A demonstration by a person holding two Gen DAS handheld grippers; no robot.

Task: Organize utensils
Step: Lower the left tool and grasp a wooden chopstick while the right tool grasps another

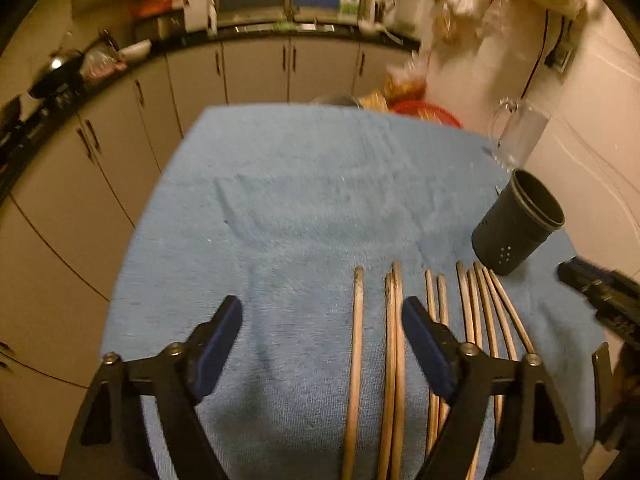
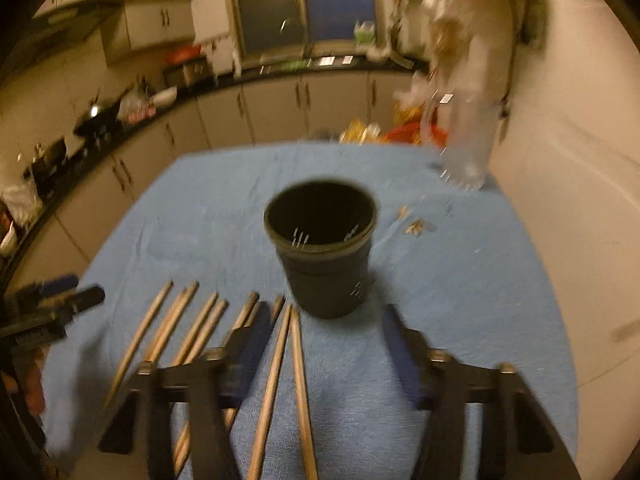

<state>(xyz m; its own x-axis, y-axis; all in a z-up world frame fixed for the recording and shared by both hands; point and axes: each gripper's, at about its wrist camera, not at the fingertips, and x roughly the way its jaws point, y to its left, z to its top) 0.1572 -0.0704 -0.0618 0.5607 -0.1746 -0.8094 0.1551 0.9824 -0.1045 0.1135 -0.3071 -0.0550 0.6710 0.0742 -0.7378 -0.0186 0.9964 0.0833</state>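
Several wooden chopsticks (image 1: 394,344) lie side by side on the blue towel (image 1: 304,200); they also show in the right wrist view (image 2: 276,372). A black perforated utensil cup (image 1: 518,222) stands upright to their right, also in the right wrist view (image 2: 322,244). My left gripper (image 1: 322,312) is open and empty, hovering over the leftmost chopsticks. My right gripper (image 2: 324,324) is open and empty, just in front of the cup, above two chopsticks. The right gripper also shows at the right edge of the left wrist view (image 1: 600,292).
A clear glass pitcher (image 1: 518,136) stands at the towel's far right, also in the right wrist view (image 2: 466,144). Small scraps (image 2: 416,226) lie right of the cup. Kitchen cabinets (image 1: 256,72) and a cluttered counter run behind and to the left. A white wall is on the right.
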